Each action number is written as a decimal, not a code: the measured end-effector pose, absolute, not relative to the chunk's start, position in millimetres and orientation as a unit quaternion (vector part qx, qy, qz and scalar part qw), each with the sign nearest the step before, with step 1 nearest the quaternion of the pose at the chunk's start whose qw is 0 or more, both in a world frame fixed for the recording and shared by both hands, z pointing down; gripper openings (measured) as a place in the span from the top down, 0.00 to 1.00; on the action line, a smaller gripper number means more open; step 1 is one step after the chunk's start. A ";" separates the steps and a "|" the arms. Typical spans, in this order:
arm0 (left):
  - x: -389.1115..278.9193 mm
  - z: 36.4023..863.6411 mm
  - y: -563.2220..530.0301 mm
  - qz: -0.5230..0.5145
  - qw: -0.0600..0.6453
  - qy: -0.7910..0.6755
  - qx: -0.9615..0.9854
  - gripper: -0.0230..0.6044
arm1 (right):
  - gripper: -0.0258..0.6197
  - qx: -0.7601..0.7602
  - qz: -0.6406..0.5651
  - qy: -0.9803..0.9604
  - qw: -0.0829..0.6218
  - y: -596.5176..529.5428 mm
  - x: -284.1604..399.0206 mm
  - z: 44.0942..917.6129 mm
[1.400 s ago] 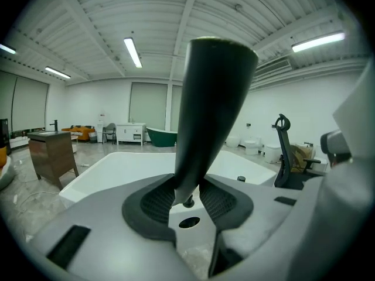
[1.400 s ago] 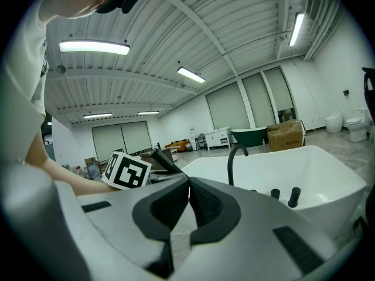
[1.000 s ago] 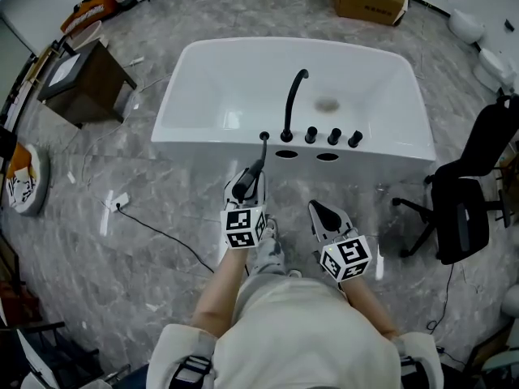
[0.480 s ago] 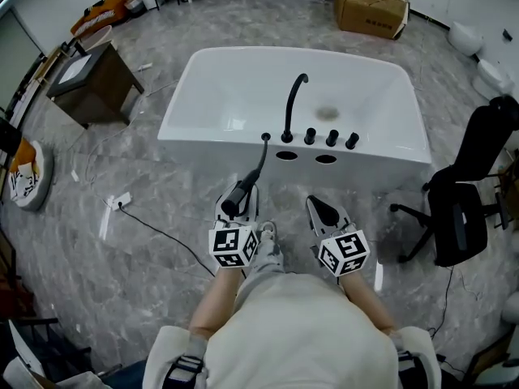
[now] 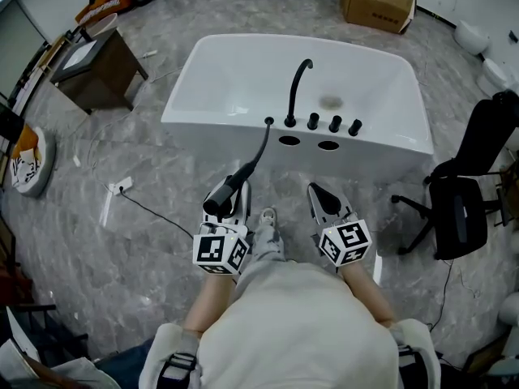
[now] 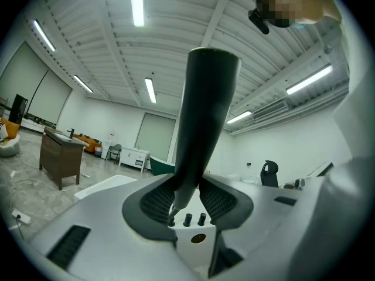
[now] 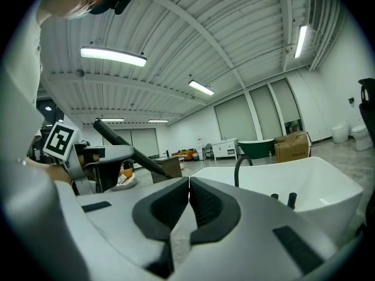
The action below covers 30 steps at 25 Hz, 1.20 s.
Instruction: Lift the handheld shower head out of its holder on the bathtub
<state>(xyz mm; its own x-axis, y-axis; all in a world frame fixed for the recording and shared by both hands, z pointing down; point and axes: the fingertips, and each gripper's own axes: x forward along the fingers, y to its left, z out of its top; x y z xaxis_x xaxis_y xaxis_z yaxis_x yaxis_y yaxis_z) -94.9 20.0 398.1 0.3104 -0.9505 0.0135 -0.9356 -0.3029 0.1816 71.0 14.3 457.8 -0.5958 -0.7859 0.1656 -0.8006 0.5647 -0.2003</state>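
Gripped by the left claw [image 5: 233, 198], the shower head [image 5: 220, 196] now rides farther back from the bathtub [image 5: 203, 125] near rim, out of its holder [image 5: 269, 121]; the right claw [image 5: 314, 190] is closed, empty.

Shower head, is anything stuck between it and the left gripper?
Nothing is in between. The left gripper is clamped right on the shower head, out of its holder, and only its hose runs back to the bathtub rim.

One tub [image 5: 235, 79], one spout [image 5: 298, 83], three knobs [image 5: 312, 121] [image 5: 334, 123] [image 5: 354, 126]. One shower head [image 5: 219, 199], two grippers [image 5: 230, 196] [image 5: 318, 193]. One chair [image 5: 466, 209], one box [image 5: 377, 0], one desk [image 5: 97, 75]
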 end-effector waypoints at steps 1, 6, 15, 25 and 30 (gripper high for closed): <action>-95.0 393.1 24.0 -0.056 0.077 -0.584 0.806 0.74 | 0.93 0.449 0.127 -0.884 0.029 15.6 71.7 457.5; -90.9 367.2 39.0 -0.094 0.066 -0.572 0.812 0.74 | 0.93 0.451 0.123 -0.883 0.027 18.0 77.7 454.6; -91.8 360.0 44.9 -0.113 0.069 -0.566 0.813 0.74 | 0.93 0.457 0.123 -0.880 0.025 17.2 80.9 453.8; -97.5 360.2 43.0 -0.114 0.070 -0.572 0.809 0.74 | 0.93 0.460 0.112 -0.880 0.042 18.3 77.2 456.2; -100.5 360.0 41.4 -0.114 0.069 -0.573 0.809 0.74 | 0.93 0.461 0.112 -0.880 0.037 16.3 73.6 454.7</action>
